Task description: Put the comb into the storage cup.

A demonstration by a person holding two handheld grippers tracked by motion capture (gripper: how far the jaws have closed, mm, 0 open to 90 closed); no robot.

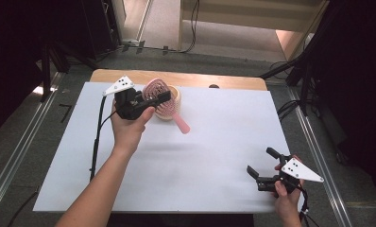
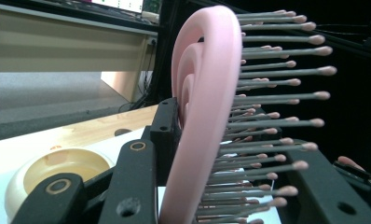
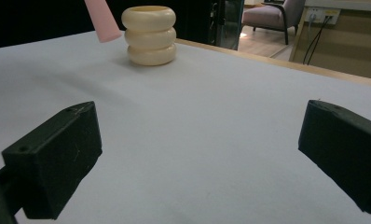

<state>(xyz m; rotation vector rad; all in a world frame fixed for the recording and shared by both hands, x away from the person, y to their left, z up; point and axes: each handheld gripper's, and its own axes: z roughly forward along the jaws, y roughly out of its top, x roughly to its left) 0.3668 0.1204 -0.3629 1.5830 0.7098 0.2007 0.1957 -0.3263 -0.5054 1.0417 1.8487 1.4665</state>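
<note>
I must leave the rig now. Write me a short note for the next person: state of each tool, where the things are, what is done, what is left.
Left tool: shut on the pink hairbrush, gripping its head. The brush is lifted, beside and above the cream holder at the far left of the table; its handle points down and toward the table's middle.
Right tool: open, holds nothing, near the front right corner.
Done: brush is picked up.
Left: probably to set the brush into the holder, handle first, then let go. This is my guess from where the things are.
</note>
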